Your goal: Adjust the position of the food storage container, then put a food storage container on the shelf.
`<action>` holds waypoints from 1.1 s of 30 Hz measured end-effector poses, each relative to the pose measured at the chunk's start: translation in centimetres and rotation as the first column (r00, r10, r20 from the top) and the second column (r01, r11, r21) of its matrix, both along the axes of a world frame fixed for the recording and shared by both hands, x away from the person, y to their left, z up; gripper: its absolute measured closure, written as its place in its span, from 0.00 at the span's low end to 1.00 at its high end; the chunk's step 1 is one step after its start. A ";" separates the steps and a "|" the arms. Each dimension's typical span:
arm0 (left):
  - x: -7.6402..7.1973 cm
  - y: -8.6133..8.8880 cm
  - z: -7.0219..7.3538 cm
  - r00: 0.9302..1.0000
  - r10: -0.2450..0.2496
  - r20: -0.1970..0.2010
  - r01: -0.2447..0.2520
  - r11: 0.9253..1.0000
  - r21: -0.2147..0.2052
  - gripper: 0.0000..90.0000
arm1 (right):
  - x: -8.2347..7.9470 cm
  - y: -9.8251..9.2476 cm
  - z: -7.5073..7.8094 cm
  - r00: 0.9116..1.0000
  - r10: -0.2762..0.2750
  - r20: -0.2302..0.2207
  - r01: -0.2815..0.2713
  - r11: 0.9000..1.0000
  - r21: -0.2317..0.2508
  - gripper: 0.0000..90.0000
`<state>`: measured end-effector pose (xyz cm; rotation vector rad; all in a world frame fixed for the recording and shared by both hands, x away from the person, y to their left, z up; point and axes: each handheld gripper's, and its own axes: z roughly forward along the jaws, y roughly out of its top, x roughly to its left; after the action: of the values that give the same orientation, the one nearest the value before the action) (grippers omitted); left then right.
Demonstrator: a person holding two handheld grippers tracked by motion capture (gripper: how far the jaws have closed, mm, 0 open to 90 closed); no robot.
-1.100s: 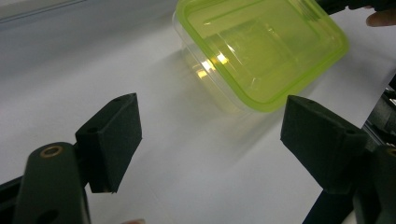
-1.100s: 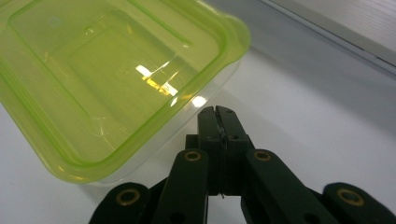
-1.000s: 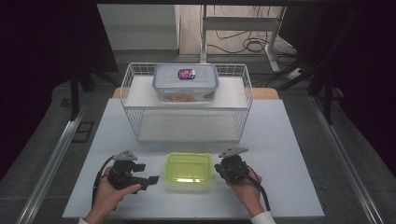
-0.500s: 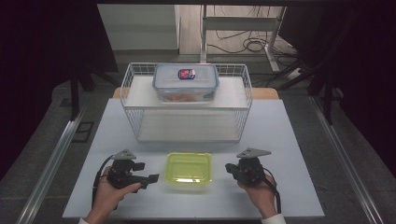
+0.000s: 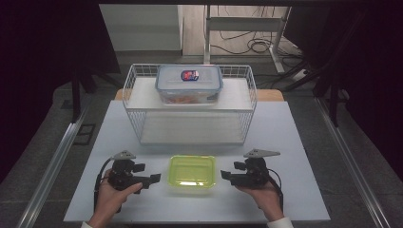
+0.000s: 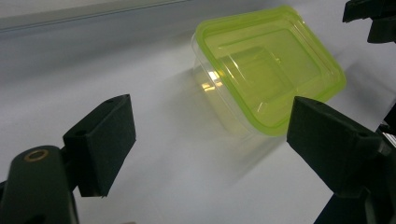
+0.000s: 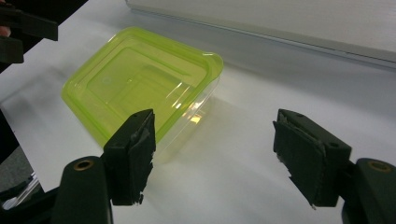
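On the left, the left gripper [image 5: 153, 178] sits low on the white table [image 5: 304, 142], just beside the green-lidded box [image 5: 191, 173]. Its jaws are spread wide and hold nothing. The box stands in the middle, near the person, between both tools and touched by neither. On the right, the right gripper [image 5: 227, 176] points at the box from the other side, its jaws spread wide too. Far behind stands a wire basket [image 5: 138, 102] with a clear box [image 5: 189, 84] on top. This looks like the getting-ready step. Next, I think, one gripper must slide closer and pinch the box's rim.
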<state>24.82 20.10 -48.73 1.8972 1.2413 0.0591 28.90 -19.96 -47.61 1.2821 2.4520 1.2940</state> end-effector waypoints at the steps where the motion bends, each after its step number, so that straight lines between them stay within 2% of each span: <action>1: 0.0 0.0 0.0 1.000 -0.001 -0.003 0.001 1.000 -0.003 0.17 | 0.0 0.0 0.0 1.000 0.001 -0.001 -0.001 1.000 0.002 0.32; 4: 0.0 -0.2 -0.1 1.000 -0.007 -0.007 0.007 1.000 -0.009 0.17 | 0.1 -0.1 -0.2 1.000 0.000 -0.011 0.000 1.000 0.016 0.32; 8: 0.2 -0.4 -0.2 1.000 -0.006 -0.011 0.006 1.000 -0.009 0.17 | 0.2 0.0 -0.3 1.000 -0.005 -0.015 0.005 1.000 0.000 0.32; 12: 0.5 -0.6 -0.4 1.000 -0.006 -0.017 0.006 1.000 -0.014 0.17 | 0.2 0.2 -0.2 1.000 -0.003 -0.015 0.003 1.000 0.006 0.32; 15: 0.9 -0.8 -0.6 1.000 -0.006 -0.027 0.005 0.999 -0.036 0.17 | 0.3 0.4 -0.4 1.000 0.002 -0.019 -0.002 1.000 0.005 0.32; 19: 1.6 -1.1 -0.9 0.998 -0.008 -0.061 0.002 0.996 -0.091 0.18 | 0.3 0.6 -0.4 1.000 0.008 -0.023 -0.008 1.000 0.008 0.32; 22: 2.4 -1.3 -1.2 0.995 0.014 -0.098 -0.028 0.990 -0.136 0.22 | 0.5 0.7 -0.6 1.000 0.007 -0.027 -0.007 1.000 0.020 0.32; 26: 3.4 -1.8 -1.9 0.990 0.006 -0.144 -0.029 0.987 -0.158 0.27 | 0.7 0.9 -0.7 0.999 0.000 -0.040 0.001 0.999 0.039 0.32; 30: 4.1 -2.1 -2.6 0.983 0.002 -0.181 -0.035 0.983 -0.178 0.32 | 0.8 0.9 -0.8 0.999 -0.003 -0.043 0.005 0.999 0.038 0.33; 33: 4.4 -2.4 -2.9 0.982 -0.005 -0.191 -0.032 0.981 -0.192 0.33 | 0.9 1.2 -0.9 0.999 0.000 -0.046 0.002 0.999 0.043 0.34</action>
<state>29.24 17.73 -51.62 1.7558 1.3364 -0.2346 29.77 -18.79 -48.55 1.3383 2.4668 1.3388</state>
